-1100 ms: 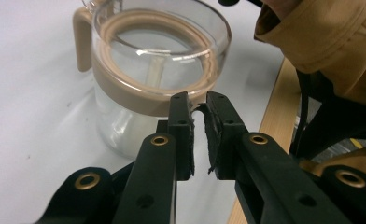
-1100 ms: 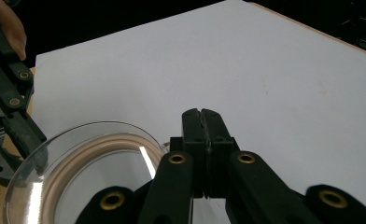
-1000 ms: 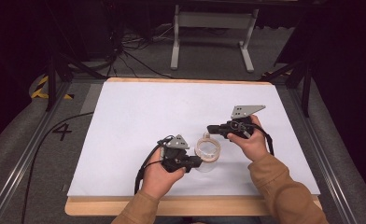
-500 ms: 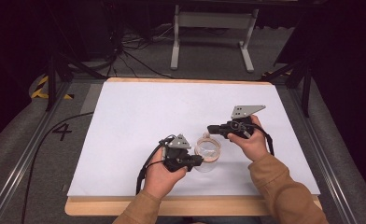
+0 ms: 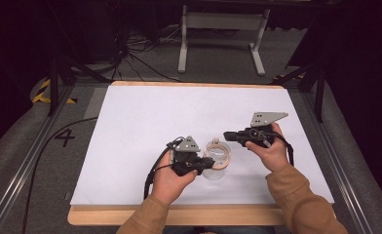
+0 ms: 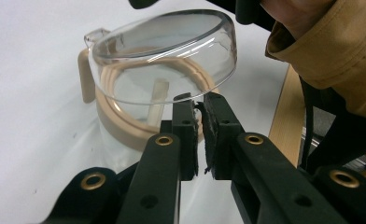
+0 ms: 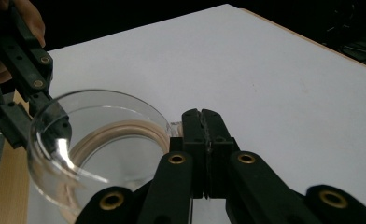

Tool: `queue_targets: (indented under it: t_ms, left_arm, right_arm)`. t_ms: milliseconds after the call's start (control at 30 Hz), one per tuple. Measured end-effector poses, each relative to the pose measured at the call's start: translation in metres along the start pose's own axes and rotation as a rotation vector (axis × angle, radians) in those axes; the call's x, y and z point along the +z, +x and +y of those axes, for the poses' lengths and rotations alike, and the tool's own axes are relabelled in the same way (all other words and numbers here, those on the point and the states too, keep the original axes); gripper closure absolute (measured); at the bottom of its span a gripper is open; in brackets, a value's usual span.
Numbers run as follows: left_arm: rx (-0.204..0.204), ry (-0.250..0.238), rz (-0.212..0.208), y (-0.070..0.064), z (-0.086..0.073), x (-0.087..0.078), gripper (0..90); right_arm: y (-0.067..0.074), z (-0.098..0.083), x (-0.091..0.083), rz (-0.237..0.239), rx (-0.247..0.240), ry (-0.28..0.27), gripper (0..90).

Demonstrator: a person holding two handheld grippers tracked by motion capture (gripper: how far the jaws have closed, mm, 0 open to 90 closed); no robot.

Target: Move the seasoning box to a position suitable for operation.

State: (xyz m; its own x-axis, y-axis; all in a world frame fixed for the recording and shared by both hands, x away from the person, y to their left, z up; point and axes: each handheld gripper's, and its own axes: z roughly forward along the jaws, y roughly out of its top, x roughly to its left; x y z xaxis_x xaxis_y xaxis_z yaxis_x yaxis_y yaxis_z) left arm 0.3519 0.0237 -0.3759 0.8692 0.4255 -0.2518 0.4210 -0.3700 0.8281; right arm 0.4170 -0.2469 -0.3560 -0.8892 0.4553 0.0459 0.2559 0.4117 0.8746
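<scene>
- Hands come in from the near edge of the white-covered table [image 5: 145, 117], both forearms in tan sleeves; left gripper [image 5: 209, 162] points to the right in the high view, right gripper [image 5: 226, 136] points to the left, the two tips near each other over a clear jar [image 5: 217, 157]
- Left gripper [image 6: 199, 105]: jaws have just been closing and now pinch the near rim of the clear lid [image 6: 172, 56]; lid sits tilted, its far side raised above the jar's beige ring [image 6: 125, 122]
- Right gripper [image 7: 202, 114]: jaws pressed flat together with nothing between them, tip just beside the jar's far rim; contact cannot be judged
- Jar stands upright on the table, near the front edge and slightly right of centre; a beige clasp [image 6: 83, 74] hangs at its side in the left gripper view
- Writing: a black "4" [image 5: 65, 138] on the grey floor left of the table; no label can be read on the jar
- Surroundings: grey metal stand [image 5: 221, 36] and loose cables [image 5: 130, 58] on the floor beyond the far edge, yellow-black tape [image 5: 45, 91] at far left, metal rails [image 5: 21, 170] along both sides
- Nothing else rests on the sheet near the jar; each gripper trails a black cable
</scene>
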Motion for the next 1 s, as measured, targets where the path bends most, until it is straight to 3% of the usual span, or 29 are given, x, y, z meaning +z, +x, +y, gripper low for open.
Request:
queue_targets:
  t_ms: [200, 467, 1000]
  left_arm:
    - [0.031, -0.012, -0.017, 0.003, 0.01, -0.004, 84.5]
    - [0.041, -0.04, -0.037, 0.012, 0.022, -0.009, 84.4]
    - [0.073, -0.051, -0.083, 0.018, 0.041, 0.0, 84.4]
  right_arm:
    - [-0.004, -0.012, -0.021, -0.043, 0.036, -0.002, 89.9]
    - [-0.006, -0.03, -0.048, -0.105, 0.082, -0.001, 89.9]
    - [-0.003, -0.056, -0.088, -0.196, 0.139, 0.01, 90.0]
